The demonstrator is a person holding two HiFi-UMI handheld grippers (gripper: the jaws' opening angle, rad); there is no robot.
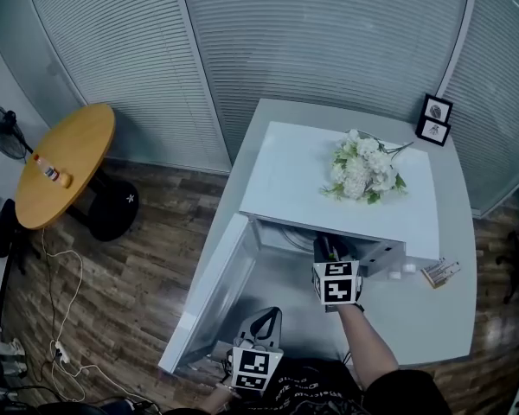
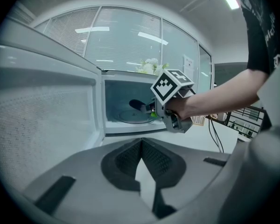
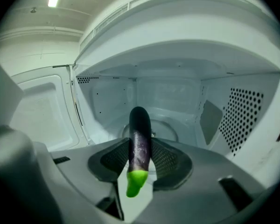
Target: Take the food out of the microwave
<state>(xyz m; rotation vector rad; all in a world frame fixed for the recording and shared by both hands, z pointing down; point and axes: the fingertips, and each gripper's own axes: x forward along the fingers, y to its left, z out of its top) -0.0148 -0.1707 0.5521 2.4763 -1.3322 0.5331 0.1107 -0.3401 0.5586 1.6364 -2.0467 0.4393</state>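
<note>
The right gripper [image 3: 140, 147] clamps the eggplant [image 3: 140, 132], long axis along the jaws, green end toward the microwave's [image 3: 245, 120] open front. The left gripper [image 2: 141, 144], closed and empty, sits farther out.

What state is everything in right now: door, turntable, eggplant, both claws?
microwave door: swung wide open.
turntable: bare, nothing resting on it.
eggplant: clamped near its green stem end, held above the turntable.
right claw: shut on the eggplant.
left claw: shut, empty, held back in front of the open door.
</note>
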